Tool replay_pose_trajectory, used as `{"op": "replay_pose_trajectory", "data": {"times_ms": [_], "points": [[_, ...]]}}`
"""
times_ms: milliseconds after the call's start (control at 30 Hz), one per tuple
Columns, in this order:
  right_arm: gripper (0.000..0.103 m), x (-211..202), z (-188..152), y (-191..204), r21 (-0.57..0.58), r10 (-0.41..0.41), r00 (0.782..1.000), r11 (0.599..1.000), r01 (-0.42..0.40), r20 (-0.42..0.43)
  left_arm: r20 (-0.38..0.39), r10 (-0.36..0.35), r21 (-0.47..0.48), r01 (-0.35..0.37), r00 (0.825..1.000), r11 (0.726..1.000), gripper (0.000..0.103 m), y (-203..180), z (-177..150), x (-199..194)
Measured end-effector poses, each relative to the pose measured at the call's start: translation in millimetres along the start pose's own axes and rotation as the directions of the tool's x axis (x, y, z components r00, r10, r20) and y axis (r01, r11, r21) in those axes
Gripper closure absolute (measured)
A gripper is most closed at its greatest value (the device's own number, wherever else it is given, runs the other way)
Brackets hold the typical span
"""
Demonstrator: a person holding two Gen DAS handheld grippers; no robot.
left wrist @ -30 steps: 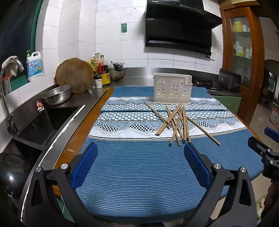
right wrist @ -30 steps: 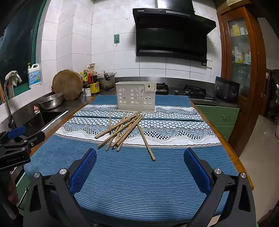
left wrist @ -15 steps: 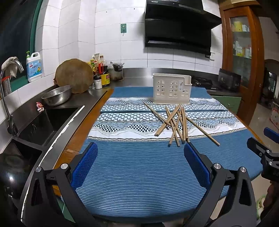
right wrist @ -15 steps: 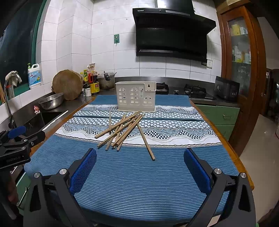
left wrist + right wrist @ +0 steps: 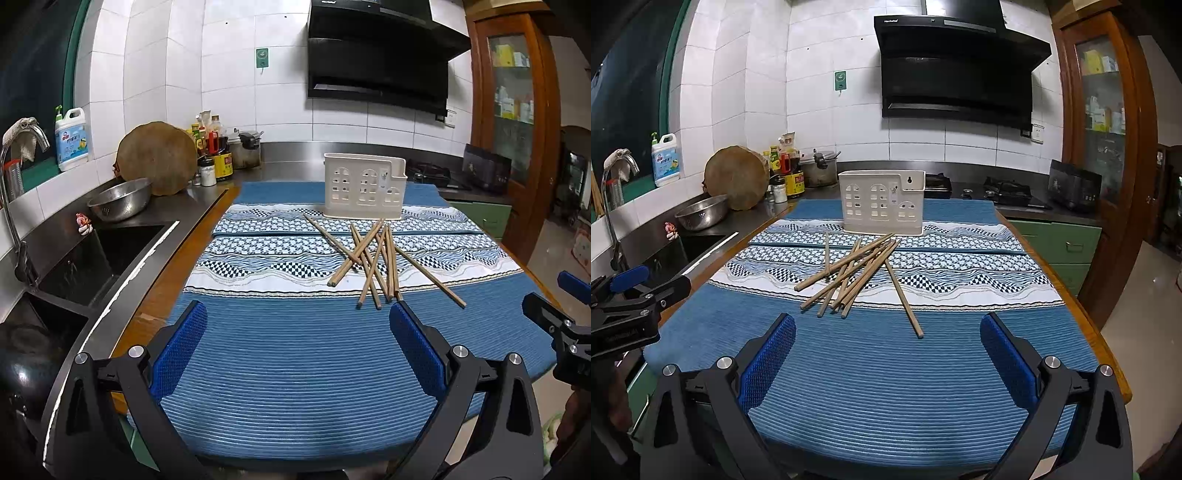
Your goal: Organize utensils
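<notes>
**Chopsticks wait in a crossed pile, both grippers wide and empty**

A blue woven mat [image 5: 886, 369] with a patterned band covers the table. At its far end stands a cream utensil holder [image 5: 881, 203] with window-shaped holes, upright. Just in front of it lie the wooden chopsticks [image 5: 857, 271], piled across each other, one stick apart and pointing to the near side.

The risk is probably in the pile: closing on one stick can lift or roll its neighbours, and thin round sticks may slip off the pads.

The left gripper [image 5: 297, 343] and the right gripper [image 5: 886, 350] both hover low over the near mat, level, aimed forward, fingers spread far apart and holding nothing.
</notes>
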State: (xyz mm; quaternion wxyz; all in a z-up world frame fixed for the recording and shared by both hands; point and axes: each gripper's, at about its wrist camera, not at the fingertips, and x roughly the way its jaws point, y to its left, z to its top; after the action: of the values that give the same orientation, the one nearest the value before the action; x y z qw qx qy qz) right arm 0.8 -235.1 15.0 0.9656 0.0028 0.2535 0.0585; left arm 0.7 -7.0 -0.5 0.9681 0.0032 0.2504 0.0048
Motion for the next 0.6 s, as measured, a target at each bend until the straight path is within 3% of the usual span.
{"op": "replay_pose_trajectory", "data": {"times_ms": [600], "points": [[0.006,6.7,-1.0,4.0,-0.015,0.003,1.000,1.000,-0.003,-0.006,-0.006,-0.003,-0.002,0.003,1.000,1.000,0.005,-0.5,4.8,5.8]]}}
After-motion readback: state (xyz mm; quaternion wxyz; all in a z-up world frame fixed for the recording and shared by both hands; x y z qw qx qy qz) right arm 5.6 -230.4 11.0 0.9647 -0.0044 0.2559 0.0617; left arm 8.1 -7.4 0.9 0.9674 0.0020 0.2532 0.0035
